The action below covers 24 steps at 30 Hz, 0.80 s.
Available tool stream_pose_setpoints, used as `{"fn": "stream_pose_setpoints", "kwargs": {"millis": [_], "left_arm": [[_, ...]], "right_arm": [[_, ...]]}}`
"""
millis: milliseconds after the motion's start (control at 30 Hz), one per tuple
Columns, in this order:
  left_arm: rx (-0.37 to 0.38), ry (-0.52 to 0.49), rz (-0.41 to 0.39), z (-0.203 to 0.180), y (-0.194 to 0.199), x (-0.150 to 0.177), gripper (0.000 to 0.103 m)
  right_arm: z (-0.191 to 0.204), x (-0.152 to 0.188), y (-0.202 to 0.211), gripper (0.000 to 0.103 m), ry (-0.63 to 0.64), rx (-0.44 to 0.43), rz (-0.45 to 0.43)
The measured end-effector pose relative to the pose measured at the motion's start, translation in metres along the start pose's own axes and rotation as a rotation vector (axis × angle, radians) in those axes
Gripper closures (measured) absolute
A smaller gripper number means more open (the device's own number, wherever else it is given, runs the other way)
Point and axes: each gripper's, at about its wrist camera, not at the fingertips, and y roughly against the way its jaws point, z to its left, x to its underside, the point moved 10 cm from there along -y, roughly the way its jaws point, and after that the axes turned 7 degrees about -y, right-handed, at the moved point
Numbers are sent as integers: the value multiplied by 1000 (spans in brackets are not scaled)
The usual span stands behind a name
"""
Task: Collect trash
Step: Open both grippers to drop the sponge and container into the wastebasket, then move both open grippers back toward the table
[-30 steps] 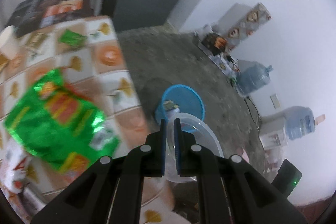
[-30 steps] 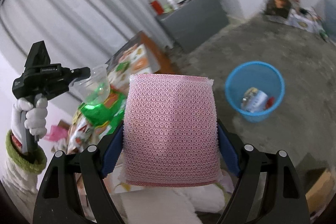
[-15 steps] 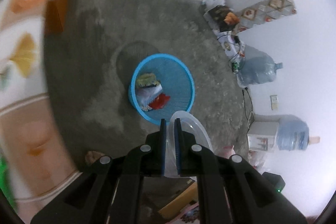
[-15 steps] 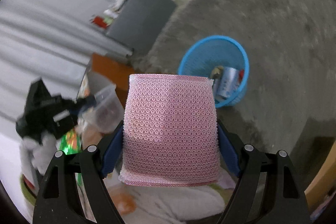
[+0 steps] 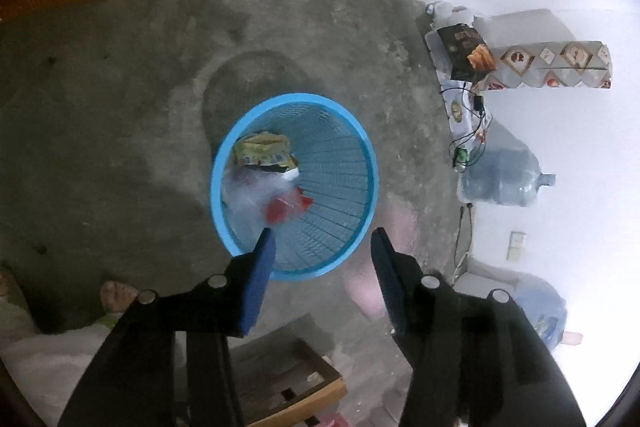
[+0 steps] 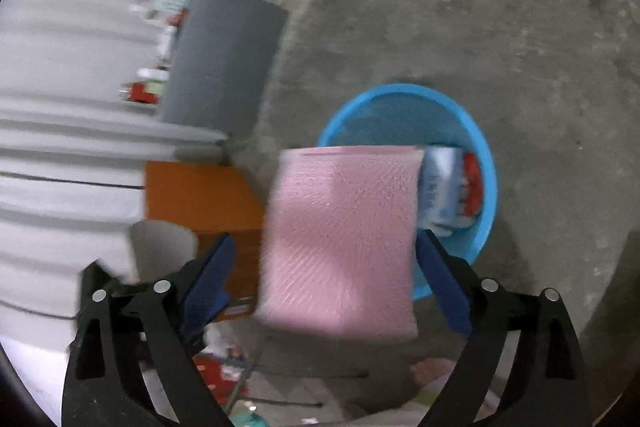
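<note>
The round blue mesh plastic bin (image 5: 294, 183) on the grey concrete floor (image 5: 120, 99) now sits right below both grippers. The pink mesh sponge (image 6: 340, 239) hangs loose as the right gripper (image 6: 324, 267) has just widened off it. The left gripper (image 5: 322, 259) has just opened halfway, empty; its clear plastic cup (image 5: 250, 193) seems dropped into the bin

A blue mesh bin (image 5: 362, 163), a pink netted sponge (image 6: 340, 239), grey mottled floor (image 5: 120, 107).
</note>
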Motion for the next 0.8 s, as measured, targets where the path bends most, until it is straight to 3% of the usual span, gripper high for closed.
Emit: {"fn": "stream_pose_setpoints", "kwargs": {"millis": [133, 400, 567, 733, 800], "left_arm": [[17, -9, 13, -1, -1, 8, 51], [27, -64, -38, -11, 43, 15, 51], [58, -153, -73, -21, 96, 37, 51], [32, -298, -163, -20, 175, 73, 41], [30, -358, -215, -18, 212, 89, 36]], "right_arm": [[-20, 1, -2, 16, -7, 77, -12], [-24, 15, 30, 16, 30, 60, -76], [4, 29, 96, 16, 112, 1, -242], [63, 51, 184, 15, 312, -30, -457], [83, 66, 210, 9, 378, -49, -523]]}}
